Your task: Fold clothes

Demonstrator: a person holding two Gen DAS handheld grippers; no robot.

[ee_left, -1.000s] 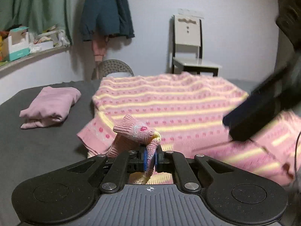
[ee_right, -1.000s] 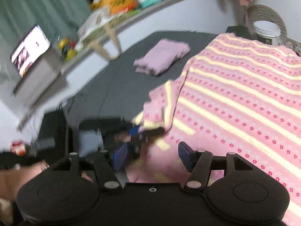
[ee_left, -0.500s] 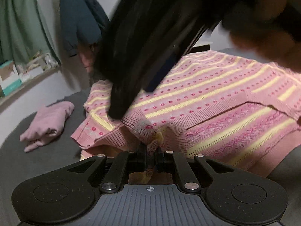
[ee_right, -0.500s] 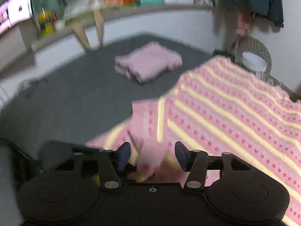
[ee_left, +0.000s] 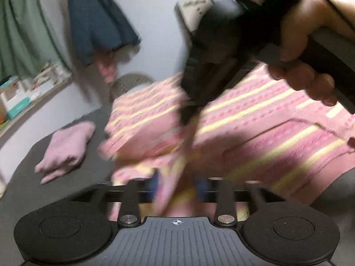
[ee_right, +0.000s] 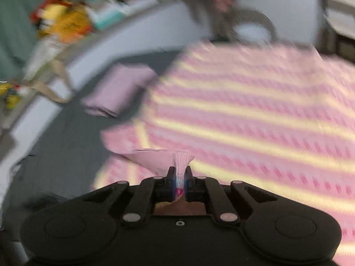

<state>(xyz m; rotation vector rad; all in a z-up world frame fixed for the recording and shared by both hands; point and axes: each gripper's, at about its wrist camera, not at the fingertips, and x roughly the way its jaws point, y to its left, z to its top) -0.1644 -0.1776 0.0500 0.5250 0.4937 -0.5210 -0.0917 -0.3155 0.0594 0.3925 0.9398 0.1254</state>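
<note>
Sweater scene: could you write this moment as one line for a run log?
task: fold clothes | right tongs: shut on sweater edge | left tongs: open, cloth between | folded top: aside on bed | views: blurred

Sweater (ee_right: 255, 115) spread on bed (ee_right: 66, 146), folded garment (ee_right: 119, 88) left
</note>
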